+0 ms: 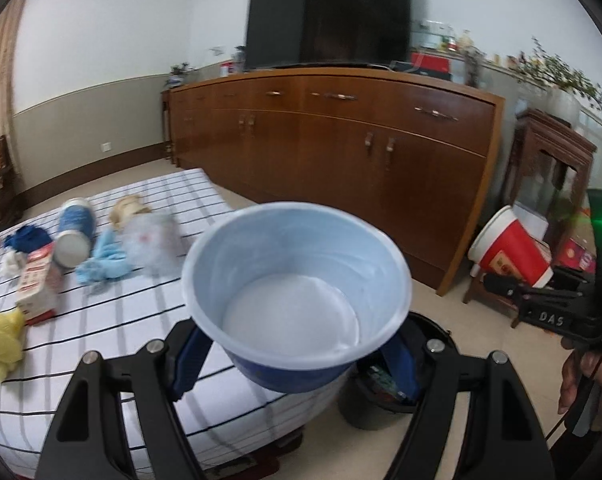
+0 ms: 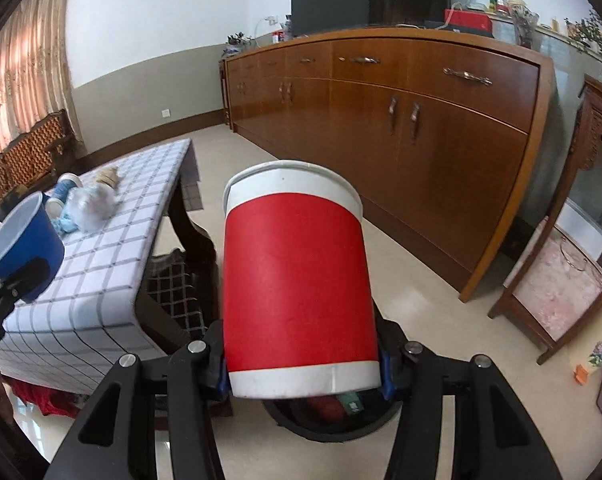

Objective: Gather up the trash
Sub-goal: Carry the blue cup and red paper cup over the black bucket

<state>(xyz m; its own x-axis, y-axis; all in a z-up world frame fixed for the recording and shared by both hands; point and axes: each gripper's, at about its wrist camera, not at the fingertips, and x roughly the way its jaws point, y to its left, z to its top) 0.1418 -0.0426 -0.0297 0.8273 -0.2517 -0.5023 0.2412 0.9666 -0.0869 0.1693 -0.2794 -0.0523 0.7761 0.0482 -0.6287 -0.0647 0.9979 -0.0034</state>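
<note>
Gripping an empty blue cup (image 1: pixel 297 280), left gripper (image 1: pixel 297 360); right gripper (image 2: pixel 303 364), red cup (image 2: pixel 297 280).

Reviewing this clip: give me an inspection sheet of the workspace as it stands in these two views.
Surface: table with checked cloth, part bare.
Job's things: blue cup in the left gripper; red cup in the right gripper; dark bin on the floor below both, trash already inside.
Clutter: on the cloth, a lying blue cup, light blue rag, clear plastic bag, carton, yellow wad.
Grippers: both jaws closed on their cups.
Cables: thin cord by the hand at the right edge.
Surroundings: wooden sideboard, television, curtains.
</note>
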